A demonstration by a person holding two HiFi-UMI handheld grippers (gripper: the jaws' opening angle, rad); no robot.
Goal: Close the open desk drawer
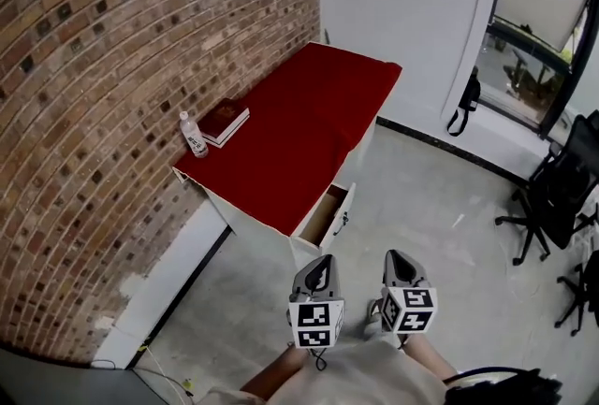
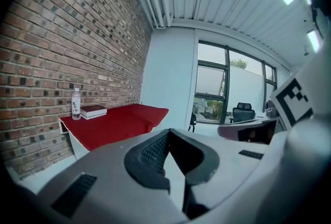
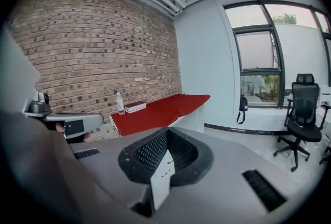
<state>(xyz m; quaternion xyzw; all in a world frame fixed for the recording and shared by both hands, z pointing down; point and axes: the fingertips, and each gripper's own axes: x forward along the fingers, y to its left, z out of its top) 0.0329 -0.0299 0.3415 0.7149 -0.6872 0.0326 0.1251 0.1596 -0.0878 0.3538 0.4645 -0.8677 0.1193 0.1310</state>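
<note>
Drawer (image 1: 327,212) closing starts at your fingers (image 2: 147,153): both pairs are pressed together on nothing. From your left gripper (image 1: 318,265) it stands open at 12 o'clock, nearer than from your right gripper (image 1: 401,261), just under the red tabletop (image 1: 309,122). The push likely runs toward 10 o'clock.

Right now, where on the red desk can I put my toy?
The desk is bare from the book to the far end, and along the front above the drawer. Only the near corner by the bricks, with bottle and book, is crowded.
</note>
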